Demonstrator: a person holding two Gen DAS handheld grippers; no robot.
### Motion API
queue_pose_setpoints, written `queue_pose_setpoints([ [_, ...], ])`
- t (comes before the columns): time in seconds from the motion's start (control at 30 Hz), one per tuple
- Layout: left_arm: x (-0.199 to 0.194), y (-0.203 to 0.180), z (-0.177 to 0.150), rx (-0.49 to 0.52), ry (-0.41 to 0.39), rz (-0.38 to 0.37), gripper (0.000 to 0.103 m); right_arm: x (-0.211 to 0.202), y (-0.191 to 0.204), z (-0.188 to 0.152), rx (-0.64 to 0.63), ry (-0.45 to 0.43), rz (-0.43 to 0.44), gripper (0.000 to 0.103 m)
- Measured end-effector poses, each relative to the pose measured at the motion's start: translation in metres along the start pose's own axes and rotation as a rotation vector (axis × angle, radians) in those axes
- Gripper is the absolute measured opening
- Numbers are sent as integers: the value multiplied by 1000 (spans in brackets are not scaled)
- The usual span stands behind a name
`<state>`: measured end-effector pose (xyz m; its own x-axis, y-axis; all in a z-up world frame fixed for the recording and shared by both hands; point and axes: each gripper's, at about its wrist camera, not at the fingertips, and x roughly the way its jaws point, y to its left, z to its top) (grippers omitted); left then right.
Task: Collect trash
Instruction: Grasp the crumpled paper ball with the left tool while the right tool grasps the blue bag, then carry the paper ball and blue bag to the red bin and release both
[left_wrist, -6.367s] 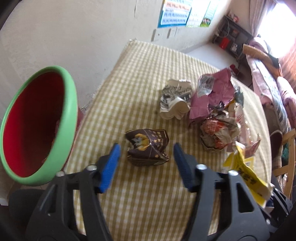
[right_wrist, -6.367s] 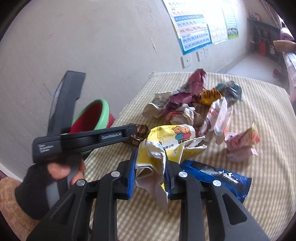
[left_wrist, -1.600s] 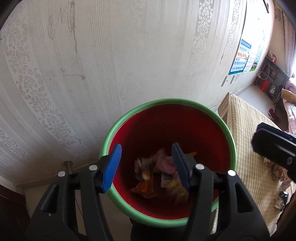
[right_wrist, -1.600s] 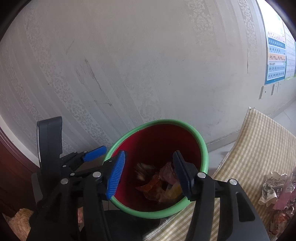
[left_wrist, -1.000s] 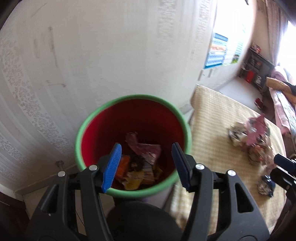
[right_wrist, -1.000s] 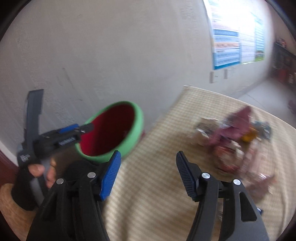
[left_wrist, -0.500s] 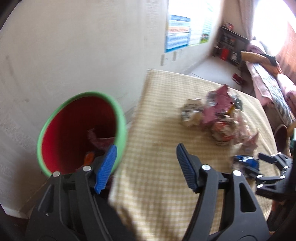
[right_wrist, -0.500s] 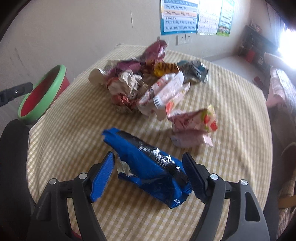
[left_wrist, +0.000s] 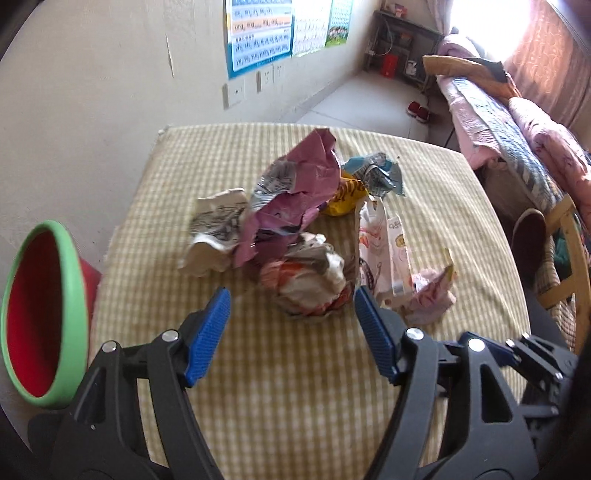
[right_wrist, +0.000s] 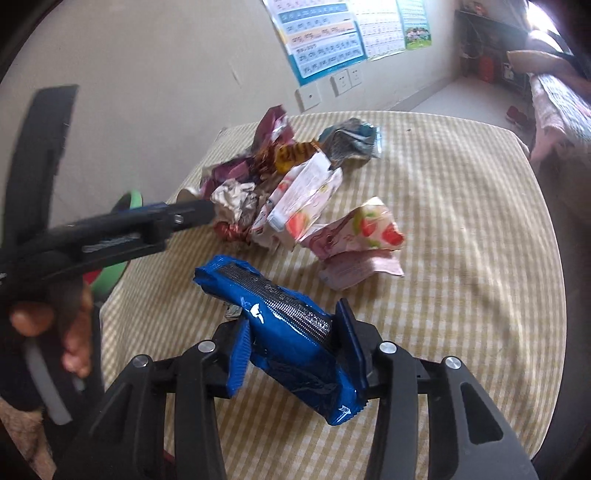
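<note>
Right gripper (right_wrist: 295, 347) jaws pinch the crinkly blue foil wrapper (right_wrist: 280, 317); slick foil could slip before the green-rimmed red bucket (left_wrist: 40, 314). Left gripper (left_wrist: 291, 332) jaws gape wide.

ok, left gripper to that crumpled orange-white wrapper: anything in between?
Nothing visible. The left gripper is open, facing the crumpled orange-white wrapper, with only bare checkered tablecloth between its fingers and the wrapper.
</note>
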<state>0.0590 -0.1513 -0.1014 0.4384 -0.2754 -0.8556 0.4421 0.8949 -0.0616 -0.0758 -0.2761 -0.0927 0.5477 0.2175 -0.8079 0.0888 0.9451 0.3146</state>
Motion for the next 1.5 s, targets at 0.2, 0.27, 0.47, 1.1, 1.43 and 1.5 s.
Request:
queue_pose_setpoints([
  [0.2, 37, 0, 4, -25, 84, 22, 66, -3, -5, 8, 52, -4, 35, 42],
  [0.27, 45, 1, 5, -34, 99, 24, 63, -8, -6, 7, 52, -9, 44, 43],
  [0.47, 52, 1, 4, -40, 119, 8, 37, -6, -5, 9, 50, -7, 57, 43],
  [1.1, -40, 27, -32, -19, -63, 57, 35, -5, 11, 11, 10, -31, 76, 43],
  [1.43, -43, 50, -51, -43, -31, 99, 36, 1, 22, 9, -12, -12, 85, 43],
  [1.5, -37, 54, -54, -60, -11, 98, 36, 2, 24, 8, -19, -9, 84, 43],
])
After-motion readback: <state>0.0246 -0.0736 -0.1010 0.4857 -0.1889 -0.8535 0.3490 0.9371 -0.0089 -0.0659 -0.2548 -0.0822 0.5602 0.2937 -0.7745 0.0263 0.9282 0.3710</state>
